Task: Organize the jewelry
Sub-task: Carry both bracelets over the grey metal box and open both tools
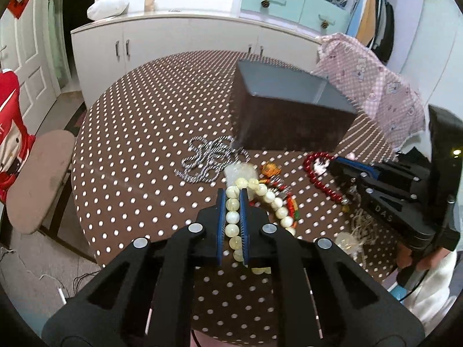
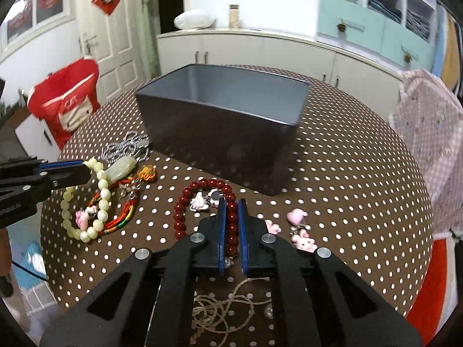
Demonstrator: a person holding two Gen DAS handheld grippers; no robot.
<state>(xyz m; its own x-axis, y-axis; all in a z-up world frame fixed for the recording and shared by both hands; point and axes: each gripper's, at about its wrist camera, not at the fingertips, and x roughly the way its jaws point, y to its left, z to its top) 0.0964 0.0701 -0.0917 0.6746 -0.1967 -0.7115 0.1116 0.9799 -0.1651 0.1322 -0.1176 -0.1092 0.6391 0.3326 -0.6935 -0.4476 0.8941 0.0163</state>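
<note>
Left gripper [image 1: 232, 199] clamped on cream bead bracelet [image 1: 231, 217], frame centre. Right gripper [image 2: 232, 211] clamped on dark red bead bracelet [image 2: 231, 225], lower centre. Advice: lift both slowly, clear tangled cords, release over grey bin [image 2: 202, 124] at upper centre.

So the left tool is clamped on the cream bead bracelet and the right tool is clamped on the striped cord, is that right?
Not quite. The left tool does clamp the cream bead bracelet, but the right tool is clamped on the red bead bracelet, as the right wrist view shows. The striped cord lies untouched.
</note>
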